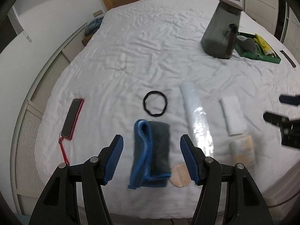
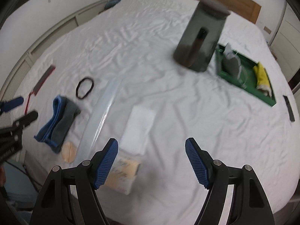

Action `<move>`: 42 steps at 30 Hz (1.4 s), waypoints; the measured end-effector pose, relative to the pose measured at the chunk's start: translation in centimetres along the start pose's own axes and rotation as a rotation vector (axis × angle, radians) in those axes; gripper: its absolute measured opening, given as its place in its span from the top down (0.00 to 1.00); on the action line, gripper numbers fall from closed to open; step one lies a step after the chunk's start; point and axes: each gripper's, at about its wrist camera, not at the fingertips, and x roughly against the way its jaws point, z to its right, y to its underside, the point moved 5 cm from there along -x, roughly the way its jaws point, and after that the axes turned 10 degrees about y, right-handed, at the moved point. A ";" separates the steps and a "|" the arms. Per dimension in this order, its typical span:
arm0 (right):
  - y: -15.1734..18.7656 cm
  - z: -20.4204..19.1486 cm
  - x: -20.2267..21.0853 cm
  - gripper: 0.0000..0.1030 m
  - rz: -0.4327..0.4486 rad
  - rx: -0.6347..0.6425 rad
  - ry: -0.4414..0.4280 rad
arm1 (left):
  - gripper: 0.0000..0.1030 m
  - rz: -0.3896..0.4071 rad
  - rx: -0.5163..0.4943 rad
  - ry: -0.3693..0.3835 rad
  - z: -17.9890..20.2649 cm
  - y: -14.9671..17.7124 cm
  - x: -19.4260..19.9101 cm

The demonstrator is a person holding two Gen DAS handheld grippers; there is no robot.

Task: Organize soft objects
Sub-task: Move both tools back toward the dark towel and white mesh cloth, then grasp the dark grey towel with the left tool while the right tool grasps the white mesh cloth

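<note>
A folded blue and grey cloth [image 1: 151,153] lies on the white bed [image 1: 142,43] between the open fingers of my left gripper [image 1: 151,159], which hovers over it. The cloth also shows in the right wrist view [image 2: 58,120]. A black hair band [image 1: 155,103] lies just beyond it, a round beige pad [image 1: 179,176] beside it. My right gripper [image 2: 151,163] is open and empty above a folded white cloth [image 2: 139,129] and a beige packet [image 2: 122,176]. A green tray [image 2: 262,93] at the far right holds a grey mask and a yellow item.
A tall grey container [image 1: 221,31] stands next to the tray. A clear plastic roll [image 1: 197,120] lies between the two cloths. A red phone with a red strap [image 1: 73,118] lies at the left. A small dark bar [image 2: 288,108] lies at the bed's right edge.
</note>
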 end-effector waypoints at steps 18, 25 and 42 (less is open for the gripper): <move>1.4 -5.3 -5.3 0.28 -0.067 -0.031 0.049 | 0.44 -0.064 -0.002 0.119 -2.4 1.1 -5.5; 1.6 -5.5 -6.0 0.28 -0.068 -0.026 0.055 | 0.44 -0.101 -0.002 0.150 -2.1 1.7 -7.3; 3.2 -5.2 -7.7 0.28 -0.099 -0.026 0.041 | 0.44 -0.142 0.004 0.135 -2.2 2.3 -10.4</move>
